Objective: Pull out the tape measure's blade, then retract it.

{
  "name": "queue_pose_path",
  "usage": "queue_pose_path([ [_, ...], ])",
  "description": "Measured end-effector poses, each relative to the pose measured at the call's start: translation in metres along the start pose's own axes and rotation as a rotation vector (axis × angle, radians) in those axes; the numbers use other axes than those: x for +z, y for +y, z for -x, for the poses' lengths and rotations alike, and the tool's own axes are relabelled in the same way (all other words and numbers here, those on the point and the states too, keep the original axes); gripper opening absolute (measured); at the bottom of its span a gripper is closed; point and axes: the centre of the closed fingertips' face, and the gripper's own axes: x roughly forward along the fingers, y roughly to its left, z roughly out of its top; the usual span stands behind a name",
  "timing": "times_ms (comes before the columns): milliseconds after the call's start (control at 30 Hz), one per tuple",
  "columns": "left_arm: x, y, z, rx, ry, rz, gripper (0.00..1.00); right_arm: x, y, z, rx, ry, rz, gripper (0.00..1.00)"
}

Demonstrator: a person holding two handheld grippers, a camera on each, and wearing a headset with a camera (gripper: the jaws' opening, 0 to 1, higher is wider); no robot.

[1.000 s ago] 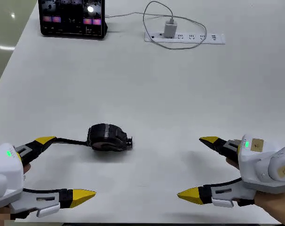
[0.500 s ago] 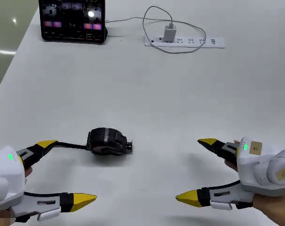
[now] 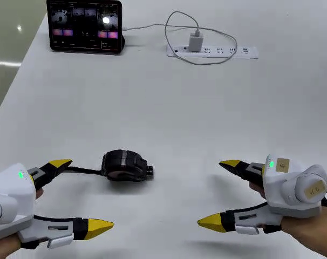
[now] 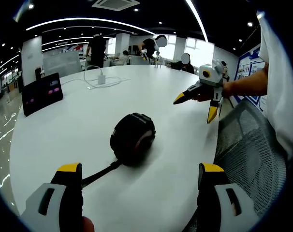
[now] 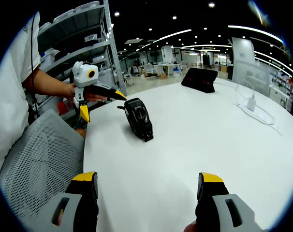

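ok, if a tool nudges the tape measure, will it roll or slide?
The tape measure has a rounded case, so it may rock or tip rather than slide. Looks compact, rigid, probably heavy for size. Its strap lies limp, likely floppy.

Nothing legible: marks on the tan sticker (image 3: pixel 283 165) atop the white right claw (image 3: pixel 217 192) and on the black tablet's screen (image 3: pixel 85 26) are too small to read.

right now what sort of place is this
Probably an open-plan office or lab: a large white table with a tablet and power strip, metal shelving beside it, long ceiling light strips overhead.
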Motion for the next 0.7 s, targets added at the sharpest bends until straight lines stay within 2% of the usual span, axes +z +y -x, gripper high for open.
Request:
queue_pose_path([
  [333, 0.001, 0.012, -0.009, -0.022, 0.018, -0.033, 0.95, 0.002, -0.004, -0.014, 0.019, 0.01, 0.014, 0.83],
  [700, 0.003, 0.017, -0.018, -0.067, 0.048, -0.084, 0.92, 0.009, -0.008, -0.028, 0.044, 0.014, 0.051, 0.83],
])
